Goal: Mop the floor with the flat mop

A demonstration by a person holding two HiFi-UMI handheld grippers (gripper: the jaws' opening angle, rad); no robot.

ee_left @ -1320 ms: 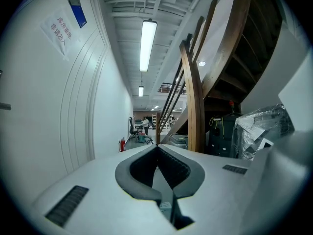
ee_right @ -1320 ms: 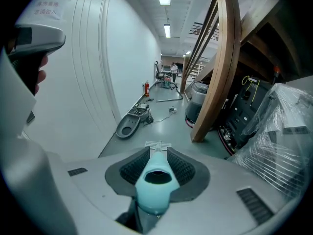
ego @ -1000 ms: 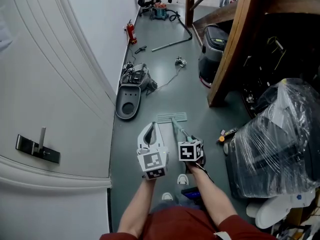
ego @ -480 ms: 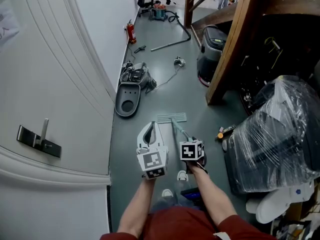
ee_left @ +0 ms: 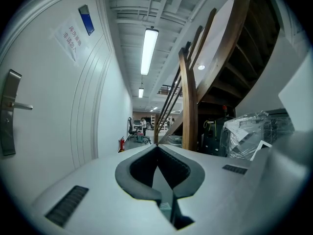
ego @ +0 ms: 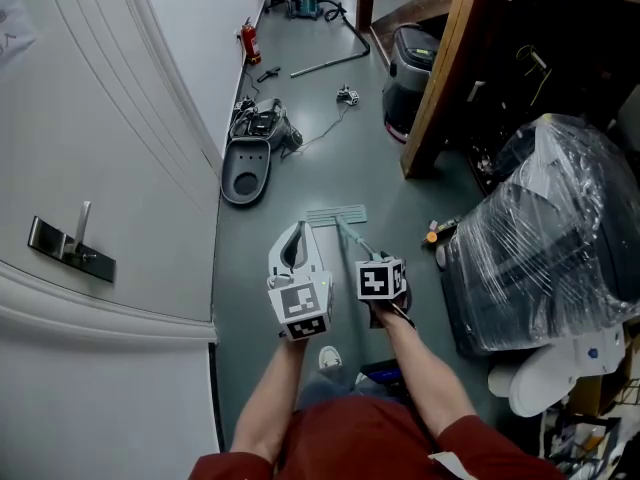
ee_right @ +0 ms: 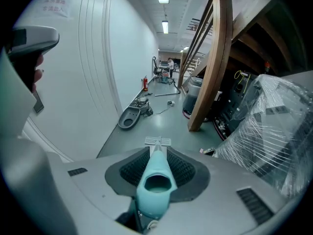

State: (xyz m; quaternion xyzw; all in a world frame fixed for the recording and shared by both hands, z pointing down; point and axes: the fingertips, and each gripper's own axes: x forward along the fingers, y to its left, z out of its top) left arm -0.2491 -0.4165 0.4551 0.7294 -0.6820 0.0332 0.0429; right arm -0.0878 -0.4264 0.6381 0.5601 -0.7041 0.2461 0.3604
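The flat mop's head [ego: 337, 214] lies flat on the grey-green floor [ego: 300, 183], just ahead of my hands. Its teal handle [ego: 358, 248] slopes back up into my right gripper [ego: 378, 268], which is shut on it. In the right gripper view the teal handle [ee_right: 155, 182] runs out between the dark pads [ee_right: 183, 173] of the right gripper [ee_right: 157, 151] down to the mop head [ee_right: 158, 141]. My left gripper [ego: 296, 258] hovers beside the handle on its left, apart from it. In its own view the left gripper [ee_left: 157, 147] is shut, tips together, on nothing.
A white door [ego: 90, 148] with a metal handle [ego: 70, 240] fills the left. A grey oval housing [ego: 245, 171] and cables lie by the wall. A wooden stair post [ego: 440, 78], a black machine [ego: 408, 68] and a plastic-wrapped bundle [ego: 545, 228] stand right.
The floor and its objects have slid a little up the head view. The grippers and the mop keep about the same places relative to each other; neither grip has changed.
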